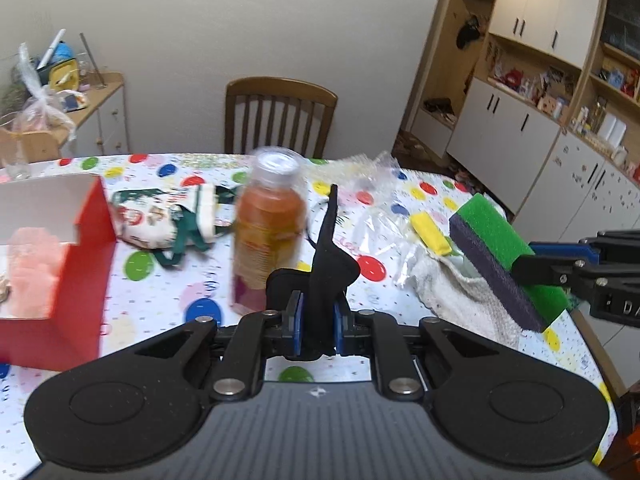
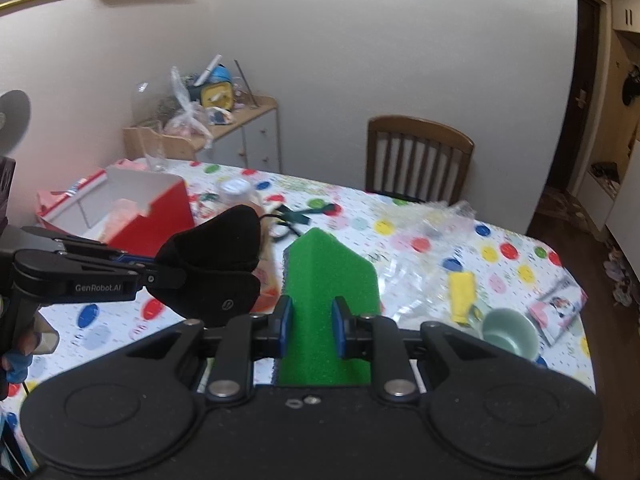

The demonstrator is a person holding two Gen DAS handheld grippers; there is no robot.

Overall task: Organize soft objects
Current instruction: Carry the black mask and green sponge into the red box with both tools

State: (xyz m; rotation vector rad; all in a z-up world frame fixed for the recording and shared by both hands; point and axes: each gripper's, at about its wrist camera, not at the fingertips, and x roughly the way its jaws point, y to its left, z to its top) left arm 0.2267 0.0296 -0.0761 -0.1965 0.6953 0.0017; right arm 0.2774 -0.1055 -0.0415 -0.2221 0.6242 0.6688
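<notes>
Each claw is matte black plastic: two round discs at the base, angled link arms pinned with silver screws, and blue pads lining the inner fingers. The left claw (image 1: 316, 312) carries white "GenRobot.AI" lettering along its side. The right claw (image 2: 310, 326) shows partial white letters on its flank.

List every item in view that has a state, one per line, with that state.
left hand-held gripper: shut on the black fabric piece, held off the table
right hand-held gripper: shut on the green sponge, held off the table
red box: open, something pink inside
orange bottle: upright, capped
mint cup: upright, looks empty
yellow sponge: lying flat on the table
white towel: crumpled at the table edge
</notes>
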